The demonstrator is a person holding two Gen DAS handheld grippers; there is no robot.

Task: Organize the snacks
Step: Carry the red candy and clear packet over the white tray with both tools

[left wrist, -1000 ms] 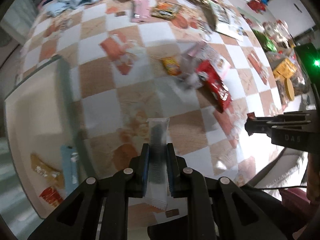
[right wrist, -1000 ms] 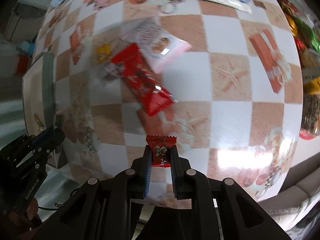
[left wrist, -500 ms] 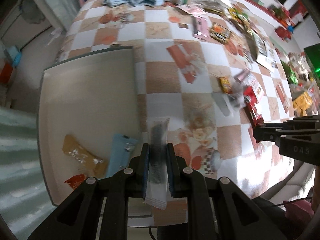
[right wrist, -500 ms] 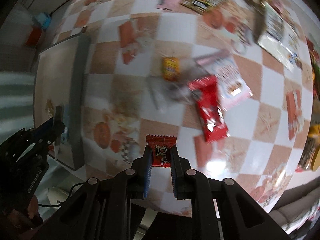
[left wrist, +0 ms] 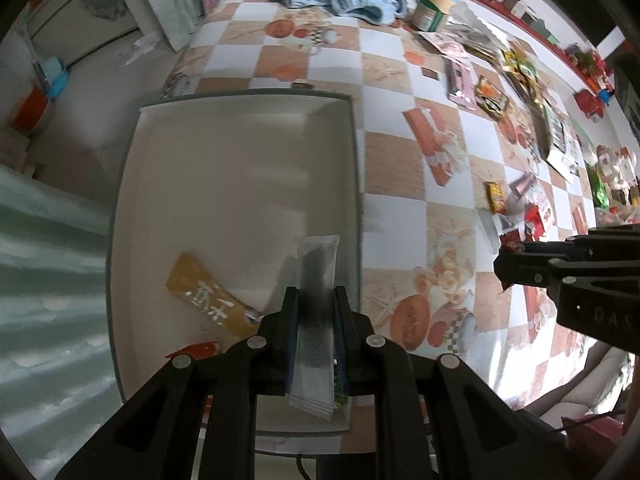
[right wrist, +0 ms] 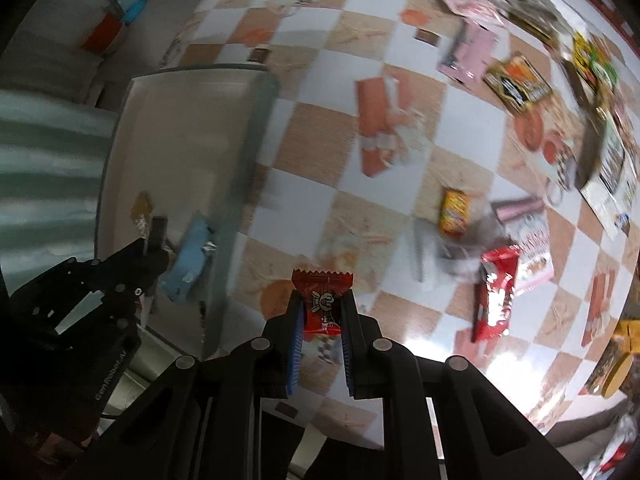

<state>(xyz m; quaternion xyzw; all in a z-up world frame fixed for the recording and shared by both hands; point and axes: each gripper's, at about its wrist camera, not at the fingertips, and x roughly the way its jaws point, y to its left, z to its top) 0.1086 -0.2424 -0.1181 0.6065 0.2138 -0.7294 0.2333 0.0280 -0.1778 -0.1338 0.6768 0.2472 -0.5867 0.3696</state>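
Left claw (left wrist: pixel 316 292) pointing straight down over the tray (left wrist: pixel 240 120), fingers clamped on a clear sachet (left wrist: pixel 316 268), right claw (right wrist: pixel 322 300) steeply downward beside the tray's right rim, fingers clamped on a red candy (right wrist: pixel 322 300)

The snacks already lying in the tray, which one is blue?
The flat blue packet by the tray's right wall, beside the left tongs. The other long one, the mustard-yellow bar, has white lettering.

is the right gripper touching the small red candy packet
Touching. In the right wrist view the right gripper has its jaws closed on the small red candy packet, both pads pressed against its sides, holding it above the checkered tablecloth.
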